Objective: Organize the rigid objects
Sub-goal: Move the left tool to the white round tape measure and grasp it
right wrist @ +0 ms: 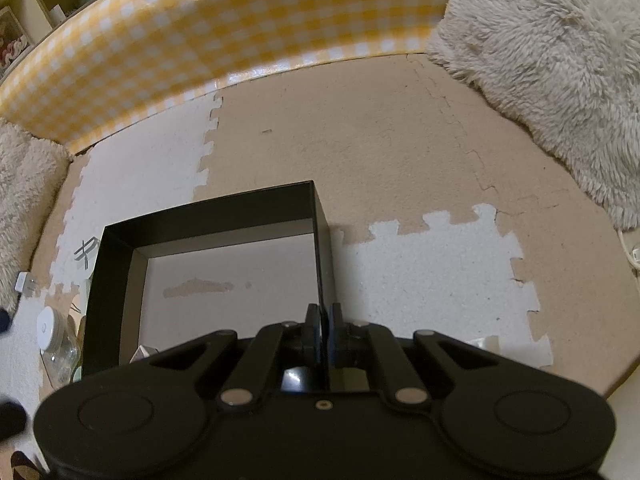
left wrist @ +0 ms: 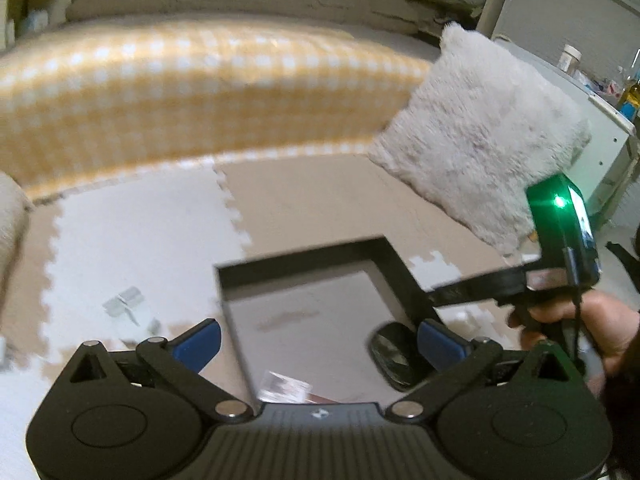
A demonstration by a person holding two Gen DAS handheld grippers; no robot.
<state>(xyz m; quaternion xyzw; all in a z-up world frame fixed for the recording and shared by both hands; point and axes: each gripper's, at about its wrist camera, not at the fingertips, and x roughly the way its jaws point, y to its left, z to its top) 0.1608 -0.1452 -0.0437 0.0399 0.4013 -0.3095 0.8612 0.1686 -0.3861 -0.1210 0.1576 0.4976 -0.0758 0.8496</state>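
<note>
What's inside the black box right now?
The black box shows a mostly bare white floor with a tan scuff. A small white object pokes up at the near edge; the right hand-held gripper covers the near part.

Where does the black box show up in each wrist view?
Left wrist: black box sits at lower centre, ahead of the open left gripper, with the right gripper clamped on its right wall.
Right wrist: black box lies lower left of centre; right gripper pinches its right wall.
Shared landmark: yellow checked cloth.
</note>
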